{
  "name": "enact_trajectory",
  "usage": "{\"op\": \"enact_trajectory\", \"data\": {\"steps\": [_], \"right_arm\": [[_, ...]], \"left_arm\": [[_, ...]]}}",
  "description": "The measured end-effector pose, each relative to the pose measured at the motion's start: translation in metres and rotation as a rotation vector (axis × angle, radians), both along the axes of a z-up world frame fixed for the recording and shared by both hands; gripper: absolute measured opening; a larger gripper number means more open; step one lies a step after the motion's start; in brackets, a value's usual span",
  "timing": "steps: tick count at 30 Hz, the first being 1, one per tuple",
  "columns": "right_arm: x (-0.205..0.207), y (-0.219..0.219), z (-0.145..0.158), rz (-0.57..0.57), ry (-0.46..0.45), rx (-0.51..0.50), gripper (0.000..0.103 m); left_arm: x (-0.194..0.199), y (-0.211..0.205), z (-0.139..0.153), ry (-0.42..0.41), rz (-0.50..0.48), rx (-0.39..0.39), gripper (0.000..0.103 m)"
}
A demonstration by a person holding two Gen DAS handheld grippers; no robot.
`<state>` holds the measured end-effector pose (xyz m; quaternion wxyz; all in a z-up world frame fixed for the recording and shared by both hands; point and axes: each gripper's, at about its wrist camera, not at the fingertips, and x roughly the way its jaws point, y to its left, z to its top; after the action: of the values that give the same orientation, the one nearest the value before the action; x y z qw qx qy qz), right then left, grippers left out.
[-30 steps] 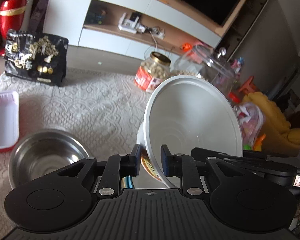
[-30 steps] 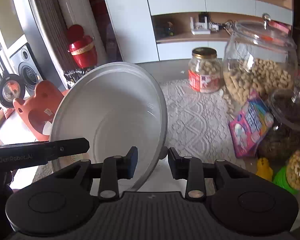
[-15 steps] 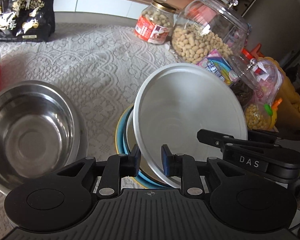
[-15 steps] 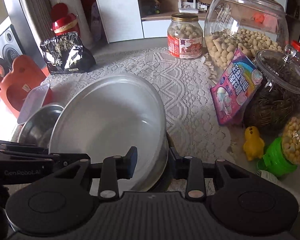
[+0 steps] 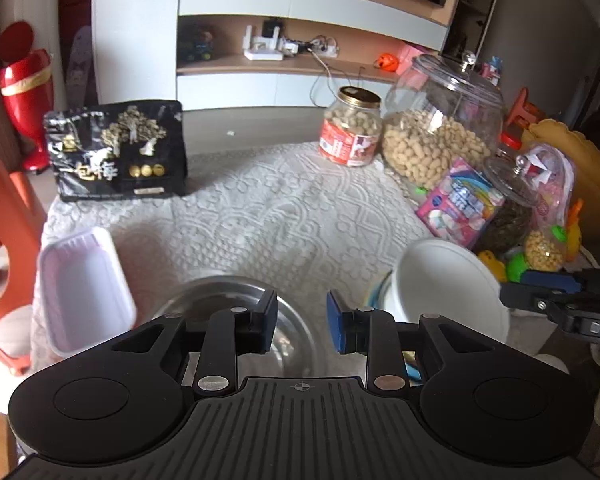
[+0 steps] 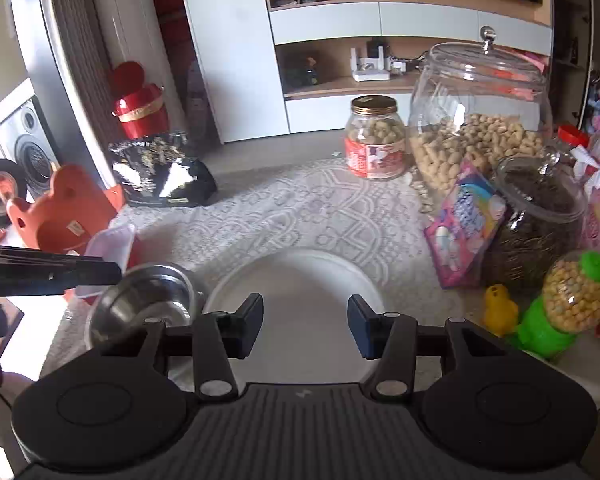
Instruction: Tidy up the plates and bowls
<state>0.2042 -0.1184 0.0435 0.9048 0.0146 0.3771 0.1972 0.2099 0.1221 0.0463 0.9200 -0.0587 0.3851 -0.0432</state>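
On the lace tablecloth [image 5: 284,216] the white plate [image 6: 296,292] now lies flat, seated on a stack whose blue and yellow rims peep out at its left edge in the left wrist view, with the steel bowl [image 5: 240,304] just beside it on the left and the pink-white rectangular tray [image 5: 80,292] further left again; the big peanut jar [image 6: 476,120], the dark-filled jar [image 6: 540,216] and the pink snack packet [image 6: 464,220] crowd the plate's right side, so any sweep that way looks risky. Both tools have just been opening and nothing sits between their pads: the right gripper [image 6: 305,322] stands moderately wide directly over the near part of the plate, and the left gripper [image 5: 302,322] stands narrower, over the gap between bowl and plate. The step in hand reads as letting go and backing clear; to do it well, I would draw both tools straight back and slightly up, keeping the pads off the plate's rim so the stack is not dragged askew; check that the plate rests centred before leaving it. If the steel bowl is next, as seems likely, the left tool is the nearer one; it should open wider, take the near rim squarely, and lift level so the smooth metal does not slip.
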Motion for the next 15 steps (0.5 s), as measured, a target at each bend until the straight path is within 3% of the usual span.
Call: {"op": "enact_trajectory", "data": {"steps": [2,6,8,12,15], "right_arm": [[-0.008,0.014,-0.001,0.005,0.037,0.069,0.047],[-0.018,0.044,-0.019,-0.025,0.138,0.177,0.047],[-0.022,0.064,-0.031,-0.037,0.173,0.178,0.047],[-0.030,0.106,-0.048,-0.039,0.157,0.132,0.047],[-0.036,0.127,-0.064,-0.097,0.118,0.115,0.047]], "left_arm": [[0.000,0.022,-0.010,-0.021,0.030,0.007,0.030],[-0.001,0.070,-0.045,-0.047,0.111,-0.070,0.030],[-0.003,0.087,-0.060,-0.056,0.132,-0.101,0.030],[0.003,0.101,-0.073,-0.052,0.167,-0.033,0.030],[0.008,0.104,-0.087,0.016,0.163,-0.084,0.030]]}}
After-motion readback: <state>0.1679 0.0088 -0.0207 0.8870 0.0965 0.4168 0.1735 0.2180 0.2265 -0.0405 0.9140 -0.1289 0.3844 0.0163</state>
